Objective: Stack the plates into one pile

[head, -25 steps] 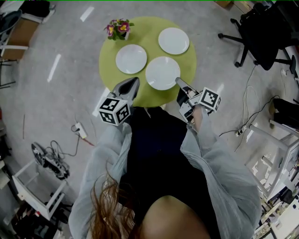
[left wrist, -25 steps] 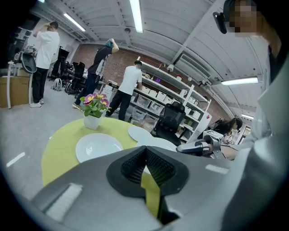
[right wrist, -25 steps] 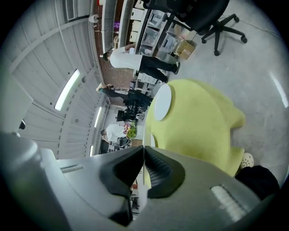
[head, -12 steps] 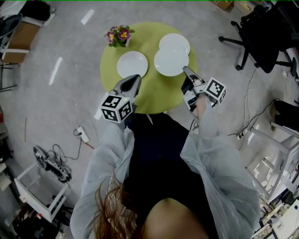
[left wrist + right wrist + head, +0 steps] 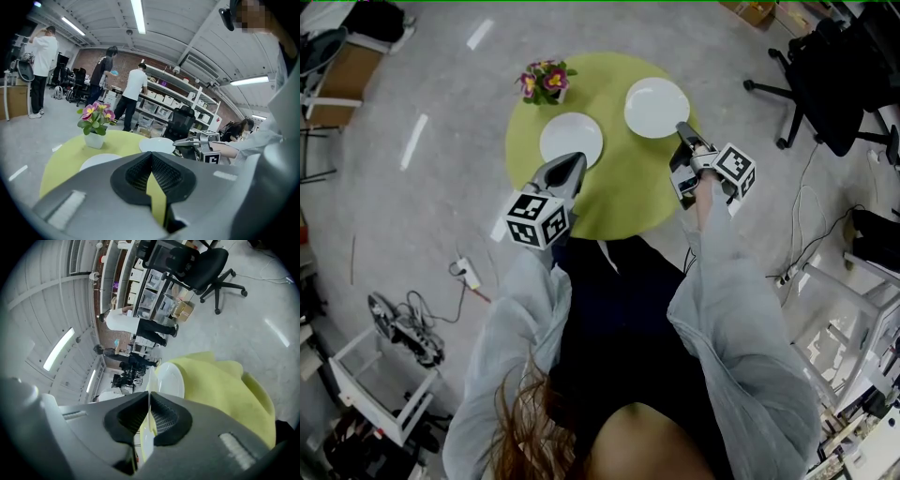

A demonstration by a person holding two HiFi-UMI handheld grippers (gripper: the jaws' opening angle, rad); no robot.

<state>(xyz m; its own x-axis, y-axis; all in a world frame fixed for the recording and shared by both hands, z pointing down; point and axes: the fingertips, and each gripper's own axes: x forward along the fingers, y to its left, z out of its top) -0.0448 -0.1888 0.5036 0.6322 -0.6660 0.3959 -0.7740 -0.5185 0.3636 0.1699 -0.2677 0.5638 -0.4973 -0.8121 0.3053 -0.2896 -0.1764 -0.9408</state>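
The held plate [image 5: 656,105] is right over the far plate [image 5: 171,379] now. A second ago it sat on its own near my edge of the table [image 5: 619,192], half a second ago it only overlapped the far one, and now the head view shows a single white disc there. My right gripper [image 5: 682,131] is clamped tight on its near rim, pads pinching the thin edge. In the right gripper view the far plate's face shows just beyond that edge, so I judge the held one isn't fully down yet, though I can't be sure.

That makes two of three nearly paired. The left plate [image 5: 571,139] lies alone, well apart, near the flower pot [image 5: 546,81]. My left gripper [image 5: 572,161] hangs just short of it, jaws together with nothing between them, only green tabletop showing below the pads.

Next, I reckon: lower, let go, then fetch that last plate.
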